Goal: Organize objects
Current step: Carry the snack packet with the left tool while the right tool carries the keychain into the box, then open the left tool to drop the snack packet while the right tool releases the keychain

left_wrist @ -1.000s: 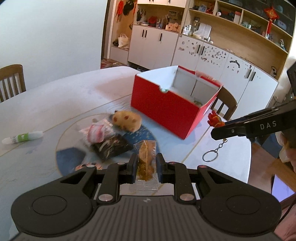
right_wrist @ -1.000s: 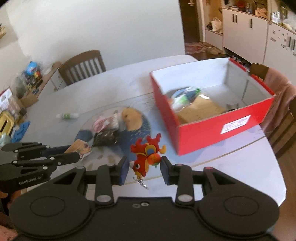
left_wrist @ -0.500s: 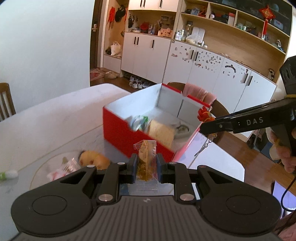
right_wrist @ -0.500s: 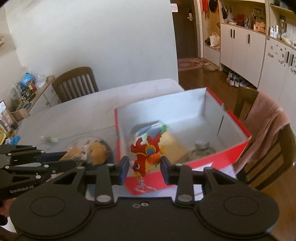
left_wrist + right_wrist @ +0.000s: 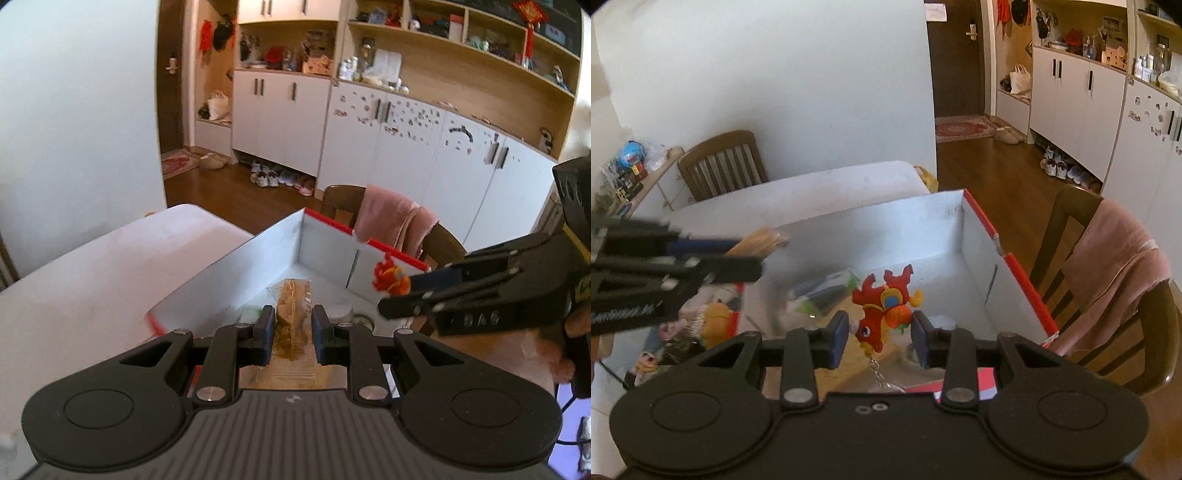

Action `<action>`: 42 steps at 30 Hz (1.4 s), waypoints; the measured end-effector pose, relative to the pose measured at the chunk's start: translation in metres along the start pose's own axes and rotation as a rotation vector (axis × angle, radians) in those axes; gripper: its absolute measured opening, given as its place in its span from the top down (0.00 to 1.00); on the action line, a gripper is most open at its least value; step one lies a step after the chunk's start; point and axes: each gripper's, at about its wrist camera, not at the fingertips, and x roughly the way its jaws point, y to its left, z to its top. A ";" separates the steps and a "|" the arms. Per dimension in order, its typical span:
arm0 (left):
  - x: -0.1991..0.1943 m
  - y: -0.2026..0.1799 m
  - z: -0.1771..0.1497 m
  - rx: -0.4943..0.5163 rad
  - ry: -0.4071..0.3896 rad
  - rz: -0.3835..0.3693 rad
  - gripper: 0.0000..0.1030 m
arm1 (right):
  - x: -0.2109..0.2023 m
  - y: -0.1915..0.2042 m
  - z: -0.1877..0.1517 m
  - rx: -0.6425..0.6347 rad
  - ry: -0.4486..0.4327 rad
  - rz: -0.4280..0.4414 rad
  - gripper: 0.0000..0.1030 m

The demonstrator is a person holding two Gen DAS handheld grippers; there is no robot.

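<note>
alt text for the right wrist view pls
The right tongs grip a red dragon keychain above an open red box on a white table. The left tongs, at left, hold a snack packet.

A plain white wall (image 5: 775,74) stands behind the pale, light-grey table top (image 5: 92,280), with a slatted brown wooden chair (image 5: 722,162) against it and a dark brown door (image 5: 955,55) at its end. Brown wood plank flooring (image 5: 997,173) runs to a row of white cupboards with dark handles (image 5: 291,118), topped by open light-wood shelves (image 5: 461,62) crowded with small items. A second wooden chair draped with a pink cloth (image 5: 1115,266) stands at the table's near side, and a red patterned doormat (image 5: 960,129) lies by the door.
</note>
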 end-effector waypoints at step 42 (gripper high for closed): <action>0.251 -0.007 0.020 0.163 0.495 0.024 0.80 | 0.102 -0.022 -0.010 -0.119 0.199 -0.035 0.63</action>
